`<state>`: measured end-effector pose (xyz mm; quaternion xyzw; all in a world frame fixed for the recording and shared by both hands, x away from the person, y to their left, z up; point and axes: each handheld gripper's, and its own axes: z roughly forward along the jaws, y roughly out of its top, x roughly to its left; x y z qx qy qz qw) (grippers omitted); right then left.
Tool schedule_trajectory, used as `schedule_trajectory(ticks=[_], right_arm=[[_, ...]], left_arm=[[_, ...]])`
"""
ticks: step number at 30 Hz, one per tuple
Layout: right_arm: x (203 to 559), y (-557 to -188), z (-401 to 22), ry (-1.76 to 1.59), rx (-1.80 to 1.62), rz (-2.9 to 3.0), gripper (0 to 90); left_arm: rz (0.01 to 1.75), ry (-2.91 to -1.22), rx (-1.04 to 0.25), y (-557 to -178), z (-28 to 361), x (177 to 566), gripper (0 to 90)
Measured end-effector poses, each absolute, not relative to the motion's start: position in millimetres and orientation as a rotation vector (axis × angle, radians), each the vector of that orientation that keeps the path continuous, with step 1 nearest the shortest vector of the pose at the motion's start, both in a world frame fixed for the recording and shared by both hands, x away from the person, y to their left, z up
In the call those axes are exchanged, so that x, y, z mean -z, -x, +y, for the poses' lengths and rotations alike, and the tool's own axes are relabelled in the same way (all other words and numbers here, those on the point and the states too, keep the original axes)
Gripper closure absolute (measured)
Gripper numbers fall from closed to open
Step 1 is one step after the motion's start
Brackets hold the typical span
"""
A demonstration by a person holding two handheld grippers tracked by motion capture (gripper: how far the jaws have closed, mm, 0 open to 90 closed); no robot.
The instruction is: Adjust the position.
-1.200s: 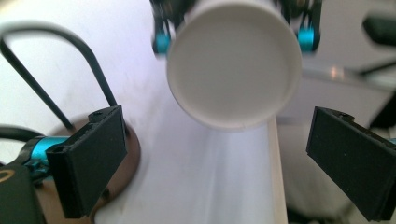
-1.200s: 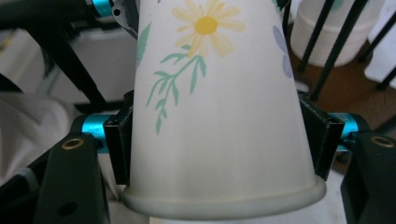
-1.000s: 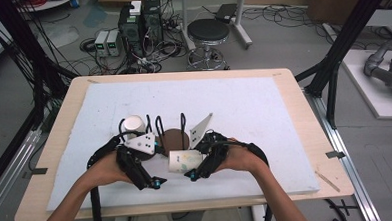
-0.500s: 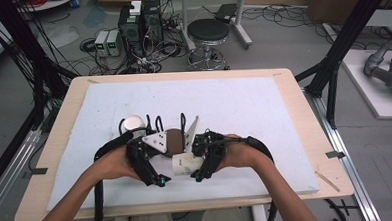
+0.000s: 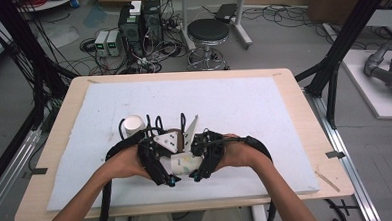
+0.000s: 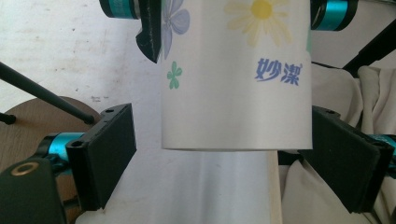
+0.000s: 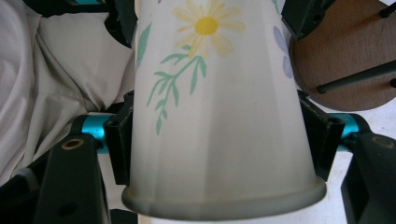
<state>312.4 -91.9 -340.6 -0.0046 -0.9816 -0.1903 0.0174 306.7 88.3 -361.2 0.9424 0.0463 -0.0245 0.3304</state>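
Clearly the flowered paper cup [image 5: 185, 163] is light and crushable; the right claw [image 5: 196, 174] grips near its rim, while the left claw [image 5: 171, 180], at nine o'clock, has just been closing and straddles its base without pressing.

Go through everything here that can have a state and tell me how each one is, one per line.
Flowered paper cup: lying level above the table between both grippers, rim toward the right gripper.
Right gripper: shut on the flowered paper cup near its rim.
Left gripper: open, pads astride the cup's base end, gaps both sides; jaws have just been closing.
White cup: upright on the table, apart from the others.
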Motion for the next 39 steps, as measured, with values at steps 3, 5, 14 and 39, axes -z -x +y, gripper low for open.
schedule_trajectory(ticks=[3,5,14,39], right_arm=[[340.3,-312.6,-91.9,0.014,0.594,-3.052,29.6],[340.1,-312.6,-91.7,0.013,0.603,-3.046,29.6],[342.2,-313.6,-90.4,0.005,0.604,-3.035,29.7],[340.7,-317.0,-91.2,0.033,0.714,-3.033,16.9]], left_arm=[[0.118,-2.448,0.068,-306.1,87.5,360.8,12.7],[0.115,-2.443,0.071,-306.3,87.4,360.7,15.1],[0.086,-2.434,0.087,-306.6,85.2,361.9,35.4],[0.108,-2.443,0.084,-306.9,86.3,363.0,36.0]])
